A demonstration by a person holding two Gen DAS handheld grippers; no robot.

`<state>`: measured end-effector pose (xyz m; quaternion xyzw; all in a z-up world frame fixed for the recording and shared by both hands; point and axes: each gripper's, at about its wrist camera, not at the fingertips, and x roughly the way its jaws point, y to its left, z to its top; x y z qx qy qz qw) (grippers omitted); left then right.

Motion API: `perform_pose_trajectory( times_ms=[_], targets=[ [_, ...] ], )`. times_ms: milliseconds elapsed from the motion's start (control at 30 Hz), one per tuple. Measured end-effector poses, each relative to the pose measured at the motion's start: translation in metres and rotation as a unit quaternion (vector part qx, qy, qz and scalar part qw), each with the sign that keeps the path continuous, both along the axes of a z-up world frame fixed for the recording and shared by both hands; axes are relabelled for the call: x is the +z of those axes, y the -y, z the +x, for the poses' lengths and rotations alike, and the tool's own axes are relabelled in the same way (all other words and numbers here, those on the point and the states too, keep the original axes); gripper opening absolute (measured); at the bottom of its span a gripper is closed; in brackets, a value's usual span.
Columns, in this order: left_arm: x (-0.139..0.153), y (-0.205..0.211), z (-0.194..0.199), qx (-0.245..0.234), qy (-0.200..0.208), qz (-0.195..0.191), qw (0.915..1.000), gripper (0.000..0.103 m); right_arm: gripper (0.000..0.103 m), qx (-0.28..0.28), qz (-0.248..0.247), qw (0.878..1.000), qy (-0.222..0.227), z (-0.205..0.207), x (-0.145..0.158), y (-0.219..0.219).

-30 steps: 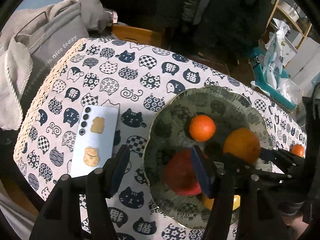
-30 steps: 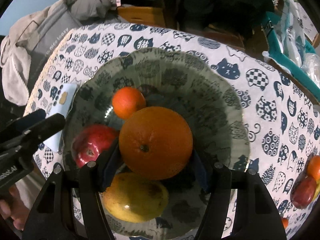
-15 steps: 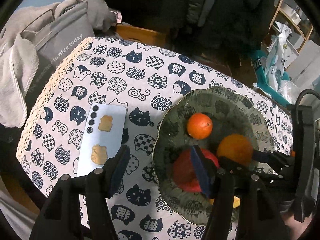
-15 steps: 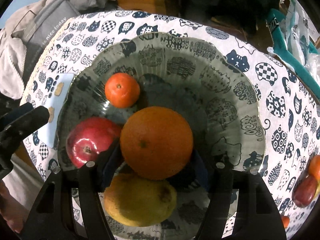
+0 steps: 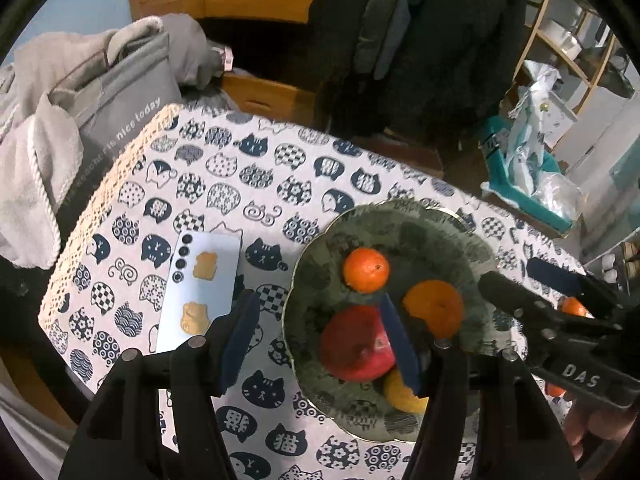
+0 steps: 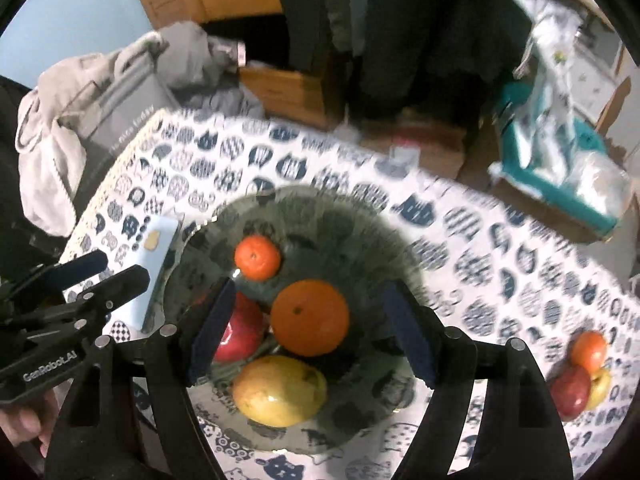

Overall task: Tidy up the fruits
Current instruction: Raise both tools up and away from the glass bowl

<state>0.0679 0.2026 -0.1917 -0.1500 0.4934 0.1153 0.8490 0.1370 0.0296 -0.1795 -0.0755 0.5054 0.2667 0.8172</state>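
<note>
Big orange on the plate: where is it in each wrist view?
Left wrist: big orange sits right of centre, just right of the left hand-held gripper's right finger.
Right wrist: big orange sits at centre, between the open fingers of the right hand-held gripper, untouched.
Shared landmark: small tangerine, up-left of it in both.

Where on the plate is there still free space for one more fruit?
The far and right part of the plate, beyond the small tangerine and big orange, is bare. The near-left side is crowded: red apple and yellow mango beside the orange.
</note>
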Motion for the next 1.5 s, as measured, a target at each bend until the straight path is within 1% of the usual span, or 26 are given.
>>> perform_pose_trajectory(
  times_ms=[100,200,367,467,633,700,733,800,900,1033,1133,1267,1433,1500],
  targets=[
    [0.013,0.006,-0.003,-0.005,0.015,0.002,0.9999,0.068,0.078,-0.004,0.0,1.0,0.028,-0.005,0.018,0.009],
    [0.023,0.012,-0.007,-0.011,0.028,0.005,0.9995,0.068,0.078,-0.006,-0.002,0.999,0.054,-0.011,0.035,0.019],
    [0.043,0.023,-0.014,-0.021,0.05,0.008,0.9985,0.069,0.078,-0.011,0.006,0.996,0.085,-0.021,0.059,0.034],
    [0.056,0.03,-0.019,-0.028,0.065,0.015,0.9974,0.074,0.078,-0.014,0.005,0.994,0.106,-0.028,0.073,0.041],
    [0.08,0.039,-0.029,-0.037,0.094,0.024,0.9946,0.076,0.078,-0.022,0.02,0.991,0.131,-0.041,0.096,0.06],
    [0.09,0.043,-0.034,-0.041,0.109,0.025,0.9929,0.081,0.078,-0.024,0.022,0.989,0.142,-0.046,0.104,0.066],
    [0.094,0.045,-0.036,-0.043,0.115,0.028,0.9921,0.082,0.078,-0.025,0.022,0.988,0.148,-0.048,0.108,0.07],
    [0.103,0.052,-0.041,-0.047,0.126,0.037,0.9903,0.086,0.078,-0.026,0.023,0.987,0.158,-0.054,0.114,0.075],
    [0.116,0.06,-0.045,-0.058,0.137,0.045,0.9878,0.087,0.078,-0.027,0.023,0.985,0.171,-0.062,0.122,0.086],
    [0.127,0.069,-0.051,-0.065,0.151,0.043,0.9855,0.088,0.078,-0.031,0.024,0.982,0.185,-0.072,0.131,0.101],
    [0.136,0.076,-0.055,-0.07,0.162,0.048,0.9832,0.091,0.078,-0.037,0.029,0.98,0.193,-0.079,0.138,0.115],
    [0.143,0.089,-0.059,-0.079,0.172,0.063,0.9799,0.095,0.078,-0.046,0.034,0.978,0.201,-0.086,0.144,0.134],
    [0.148,0.107,-0.06,-0.098,0.176,0.073,0.9767,0.095,0.081,-0.062,0.033,0.974,0.213,-0.094,0.15,0.159],
    [0.151,0.116,-0.059,-0.106,0.179,0.075,0.9753,0.1,0.081,-0.07,0.031,0.973,0.216,-0.096,0.152,0.169]
  ],
)
